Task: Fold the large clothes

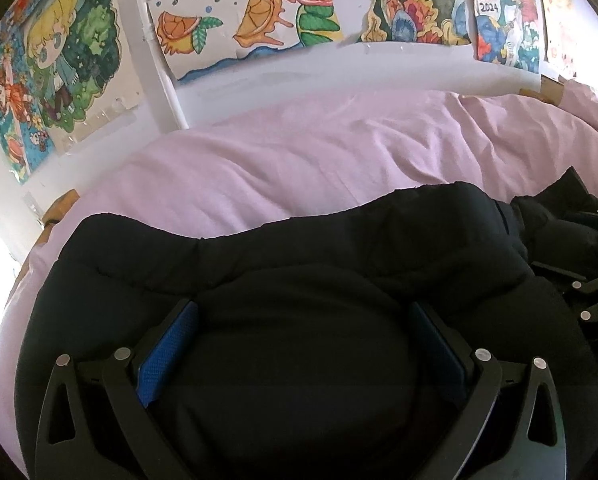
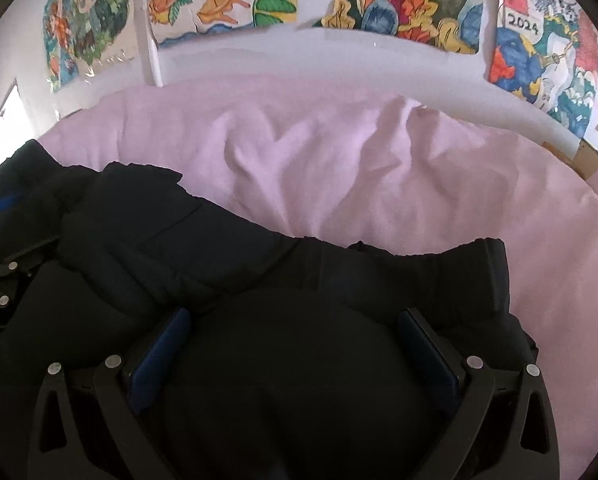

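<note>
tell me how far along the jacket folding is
Early to midway, as far as the views show. Done: the black padded jacket lies on the pink bedsheet, apparently bunched rather than folded flat. In hand: the left tongs and right tongs each straddle a puffy bulge of it, fingers spread wide. Left: the sleeve still trails out, so no neat final bundle yet.

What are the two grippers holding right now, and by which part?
Both straddle bulges of the black padded garment: left gripper and right gripper. Jaws are wide apart, so a true grip cannot be told.
</note>
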Demonstrator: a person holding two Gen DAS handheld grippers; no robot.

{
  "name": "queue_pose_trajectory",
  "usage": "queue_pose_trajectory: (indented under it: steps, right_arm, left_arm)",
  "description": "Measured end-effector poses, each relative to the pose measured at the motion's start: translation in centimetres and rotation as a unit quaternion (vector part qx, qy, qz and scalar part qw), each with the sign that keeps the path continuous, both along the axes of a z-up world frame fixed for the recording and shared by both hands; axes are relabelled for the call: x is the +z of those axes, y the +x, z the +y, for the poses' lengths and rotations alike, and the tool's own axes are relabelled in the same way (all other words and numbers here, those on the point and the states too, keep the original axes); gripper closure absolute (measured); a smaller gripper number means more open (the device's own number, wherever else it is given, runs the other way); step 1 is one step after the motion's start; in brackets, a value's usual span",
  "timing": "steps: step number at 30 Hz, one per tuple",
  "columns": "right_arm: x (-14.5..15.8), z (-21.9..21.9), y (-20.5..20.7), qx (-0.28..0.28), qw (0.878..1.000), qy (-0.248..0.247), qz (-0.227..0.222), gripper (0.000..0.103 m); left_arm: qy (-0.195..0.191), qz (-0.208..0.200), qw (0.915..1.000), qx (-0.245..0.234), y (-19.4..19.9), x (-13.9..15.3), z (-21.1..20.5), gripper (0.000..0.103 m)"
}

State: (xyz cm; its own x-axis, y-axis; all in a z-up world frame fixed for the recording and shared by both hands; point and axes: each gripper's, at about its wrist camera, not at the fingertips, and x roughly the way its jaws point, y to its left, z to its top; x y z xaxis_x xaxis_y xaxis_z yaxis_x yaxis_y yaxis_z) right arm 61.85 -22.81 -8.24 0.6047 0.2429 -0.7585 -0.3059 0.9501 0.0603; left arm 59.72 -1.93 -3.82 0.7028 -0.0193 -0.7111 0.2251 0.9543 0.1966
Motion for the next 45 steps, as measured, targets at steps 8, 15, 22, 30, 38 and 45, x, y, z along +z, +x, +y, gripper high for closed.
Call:
queue_pose_trajectory:
  steps: [8, 15, 22, 30, 38, 45]
  right_arm:
    - [1.2, -1.1, -2.4, -0.009, 0.999, 0.030, -0.028, 0.000]
    - [1.9, -2.0, -3.7, -0.013, 0.998, 0.061, -0.031, 0.000]
    - [2.8, -2.9, -4.8, -0.018, 0.997, 0.072, -0.013, 0.000]
    - [5.7, -6.6, -6.8, -0.005, 0.996, 0.091, -0.023, 0.000]
    - [7.0, -14.1, -7.3, -0.033, 0.987, 0.153, -0.028, 0.000]
    - [5.1, -18.1, -7.1, -0.061, 0.967, 0.244, 0.034, 0.000]
  left_arm:
    - [0.001, -0.023, 0.9997, -0.004, -1.6, 0.1, -0.2, 0.001]
    - [-0.008, -0.038, 0.9992, -0.006, -2.4, 0.3, -0.1, 0.001]
    - [-0.026, -0.032, 0.9991, -0.010, -2.5, 0.6, 0.3, 0.001]
    - [-0.048, -0.015, 0.9987, -0.009, -2.2, 1.2, 1.1, 0.001]
    - [-0.090, -0.056, 0.9940, -0.025, -4.7, 4.4, 2.4, 0.001]
    - [-0.105, -0.074, 0.9913, -0.028, -7.2, 6.1, 4.2, 0.001]
